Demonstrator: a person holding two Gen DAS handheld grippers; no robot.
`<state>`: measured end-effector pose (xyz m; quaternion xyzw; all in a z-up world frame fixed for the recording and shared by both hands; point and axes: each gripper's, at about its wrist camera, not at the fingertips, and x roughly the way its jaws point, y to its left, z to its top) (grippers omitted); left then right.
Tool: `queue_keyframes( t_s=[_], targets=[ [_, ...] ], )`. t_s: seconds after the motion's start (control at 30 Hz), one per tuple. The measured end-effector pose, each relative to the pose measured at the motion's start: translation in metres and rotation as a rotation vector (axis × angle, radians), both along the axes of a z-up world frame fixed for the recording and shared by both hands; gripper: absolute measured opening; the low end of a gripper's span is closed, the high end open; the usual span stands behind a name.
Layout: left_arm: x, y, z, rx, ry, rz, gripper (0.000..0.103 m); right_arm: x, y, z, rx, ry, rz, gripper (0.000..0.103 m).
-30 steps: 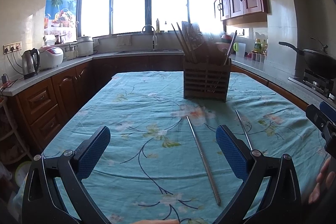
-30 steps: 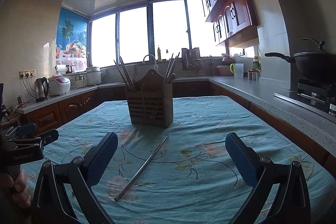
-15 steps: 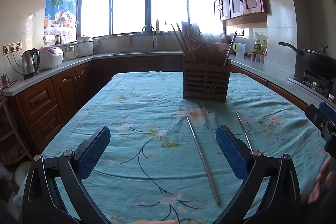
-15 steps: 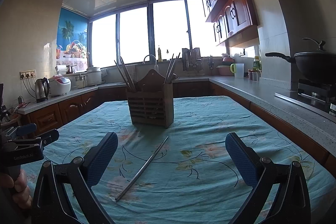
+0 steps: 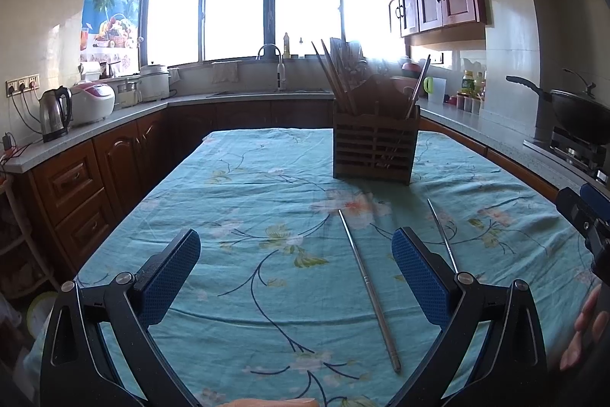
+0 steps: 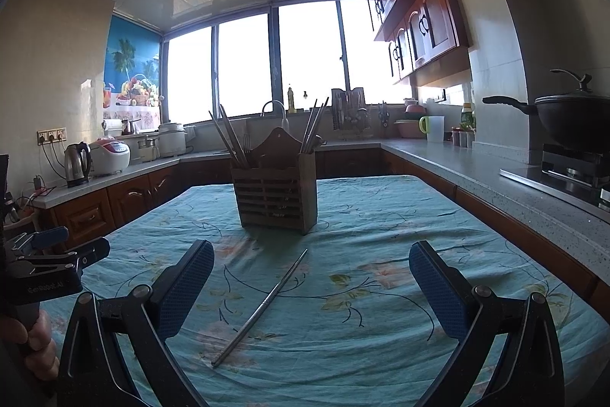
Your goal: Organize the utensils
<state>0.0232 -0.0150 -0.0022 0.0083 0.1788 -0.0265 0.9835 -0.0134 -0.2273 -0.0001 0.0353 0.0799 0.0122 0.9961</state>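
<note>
Both jaws spread wide, nothing gripped.
Right gripper [image 6: 310,287] frames one metal chopstick [image 6: 263,306], its length running diagonally ahead toward the holder [image 6: 276,195]; left gripper [image 5: 295,277] frames another [image 5: 368,292].

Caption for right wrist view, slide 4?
Open right gripper above a metal chopstick lying before the wooden utensil holder.

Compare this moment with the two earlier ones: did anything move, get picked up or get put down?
Nothing visibly changed. Both grippers, left and right, hover open and empty over the tablecloth. The two metal chopsticks lie flat where they were, in front of the wooden holder.
</note>
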Motion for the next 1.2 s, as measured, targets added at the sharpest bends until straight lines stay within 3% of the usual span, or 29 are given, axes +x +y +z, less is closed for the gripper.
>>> queue_keyframes(
  t_s=[1.2],
  targets=[
    [0.0016,-0.0003,0.0006,-0.002,0.004,-0.005,0.103,-0.0008,0.0047,0.0036,0.007,0.001,0.007,0.103]
  ],
)
